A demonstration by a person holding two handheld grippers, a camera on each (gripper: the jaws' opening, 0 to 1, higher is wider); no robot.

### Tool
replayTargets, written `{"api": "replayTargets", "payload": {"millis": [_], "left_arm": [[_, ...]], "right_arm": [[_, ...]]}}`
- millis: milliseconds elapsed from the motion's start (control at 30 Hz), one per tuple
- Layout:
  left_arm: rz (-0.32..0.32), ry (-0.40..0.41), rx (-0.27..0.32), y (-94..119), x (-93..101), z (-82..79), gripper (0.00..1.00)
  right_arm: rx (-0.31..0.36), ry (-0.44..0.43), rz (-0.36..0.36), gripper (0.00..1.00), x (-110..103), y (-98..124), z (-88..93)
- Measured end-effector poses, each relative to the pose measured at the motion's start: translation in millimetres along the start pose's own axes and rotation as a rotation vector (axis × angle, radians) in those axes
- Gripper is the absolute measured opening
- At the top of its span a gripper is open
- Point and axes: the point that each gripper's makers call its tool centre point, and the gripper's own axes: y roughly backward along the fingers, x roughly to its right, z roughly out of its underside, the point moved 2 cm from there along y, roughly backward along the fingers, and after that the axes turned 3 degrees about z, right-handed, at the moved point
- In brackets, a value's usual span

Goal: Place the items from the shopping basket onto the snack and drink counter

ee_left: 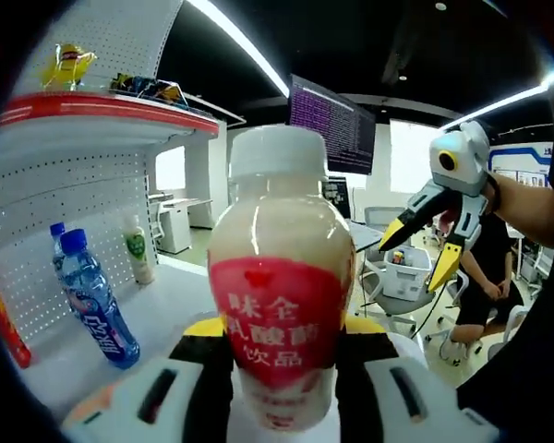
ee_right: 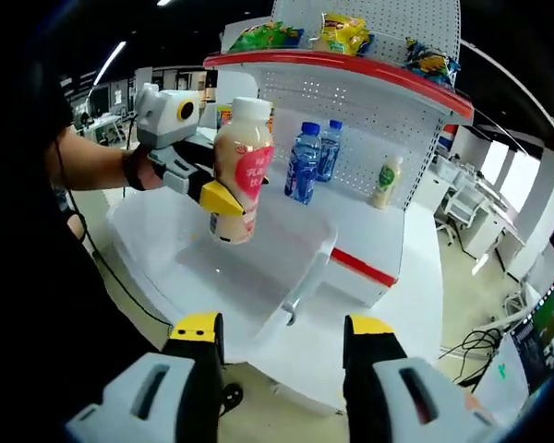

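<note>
**Milk drink held above the white counter**

The counter (ee_right: 388, 231) is a white shelf unit with a pegboard back and a red-edged upper shelf (ee_right: 351, 66), set in an office-like room with ceiling strip lights, desks, chairs and a dark wall screen (ee_left: 337, 125) full of text. A white basket (ee_right: 258, 268) with a handle sits below the right gripper; I cannot see anything inside it.

On the counter stand two blue water bottles (ee_right: 305, 161) side by side and, well apart, a small pale bottle (ee_right: 384, 182) with a green label. Snack bags (ee_right: 343, 32) lie on the upper shelf.

The left gripper (ee_right: 223, 197) is clamped on the bottle (ee_left: 279, 277), a cream-coloured drink with a white cap, held upright over the basket and near the counter. Its red label carries white Chinese characters, seemingly 味全 and 乳酸菌饮品.

The right gripper (ee_right: 284, 337) hangs with jaws apart, grasping nothing, just above the basket's rim.
</note>
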Motion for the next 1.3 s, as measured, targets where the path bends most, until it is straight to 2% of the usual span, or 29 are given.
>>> {"api": "replayTargets", "payload": {"millis": [167, 267, 333, 533, 767, 1300], "left_arm": [[-0.025, -0.005, 0.037, -4, -8.8, -11.3, 0.43], [-0.020, 0.032, 0.059, -6, -14.8, -18.6, 0.43], [-0.033, 0.028, 0.075, -8, -18.9, -23.3, 0.43], [-0.056, 0.022, 0.085, -17, -29.9, -35.5, 0.43], [-0.065, 0.010, 0.084, -29, -41.3, -42.1, 0.43], [-0.090, 0.023, 0.133, -59, -65.2, -61.0, 0.43]], "right_arm": [[0.004, -0.003, 0.011, 0.50, 3, 4, 1.0], [0.007, -0.011, 0.019, 0.50, 6, 6, 1.4], [0.008, -0.014, 0.022, 0.50, 7, 7, 1.7], [0.012, -0.020, 0.027, 0.50, 8, 10, 3.6], [0.012, -0.031, 0.034, 0.50, 13, 11, 7.6], [0.003, -0.065, 0.085, 0.50, 31, 24, 18.0]]}}
